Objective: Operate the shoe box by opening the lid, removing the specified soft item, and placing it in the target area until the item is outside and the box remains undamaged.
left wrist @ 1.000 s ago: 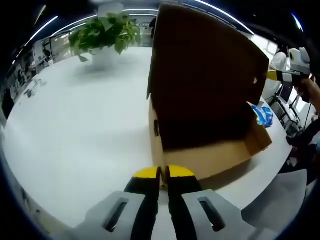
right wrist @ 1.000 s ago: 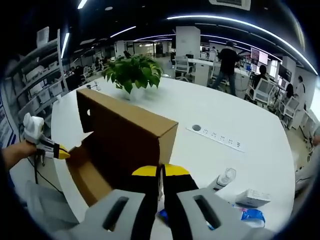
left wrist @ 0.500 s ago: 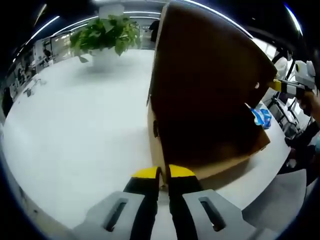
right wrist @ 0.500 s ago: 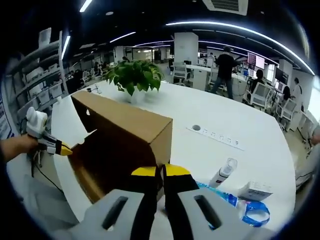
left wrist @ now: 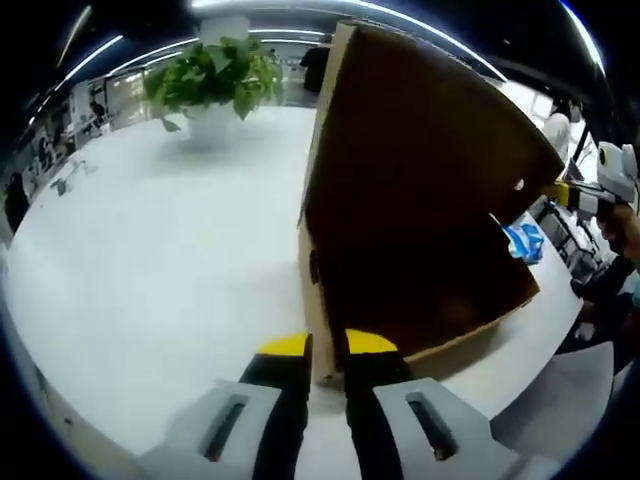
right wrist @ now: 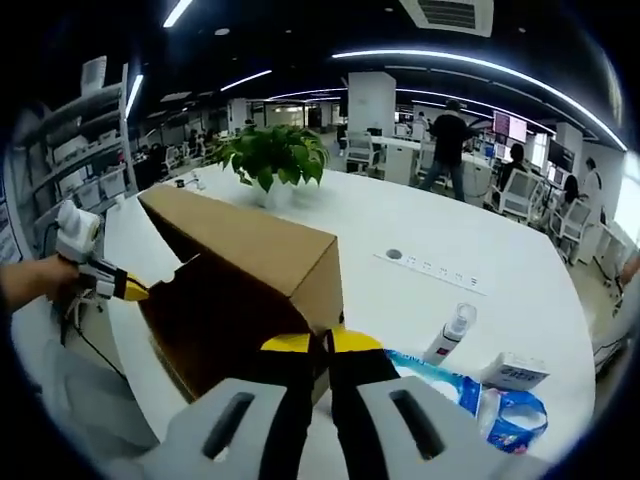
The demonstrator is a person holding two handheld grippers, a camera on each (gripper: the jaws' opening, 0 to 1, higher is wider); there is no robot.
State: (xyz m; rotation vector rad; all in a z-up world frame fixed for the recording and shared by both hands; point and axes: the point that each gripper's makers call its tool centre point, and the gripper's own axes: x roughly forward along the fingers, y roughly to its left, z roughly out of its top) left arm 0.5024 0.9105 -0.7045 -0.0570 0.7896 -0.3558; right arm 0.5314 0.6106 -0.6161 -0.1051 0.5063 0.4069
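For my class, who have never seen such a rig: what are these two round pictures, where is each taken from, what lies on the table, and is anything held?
A person holds a pair of hand tongs in each hand; a fisheye camera rides on each. In the left gripper view, the left tongs, slightly parted, straddle an edge of the cardboard shoe box. In the right gripper view, the right tongs are shut at the box's other end. On the white table lie a potted plant, a blue packet, a small bottle and a small white carton.

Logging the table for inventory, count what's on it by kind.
Box: 1
Plant: 1
Bottle: 1
Blue bag: 1
Small carton: 1
Total: 5
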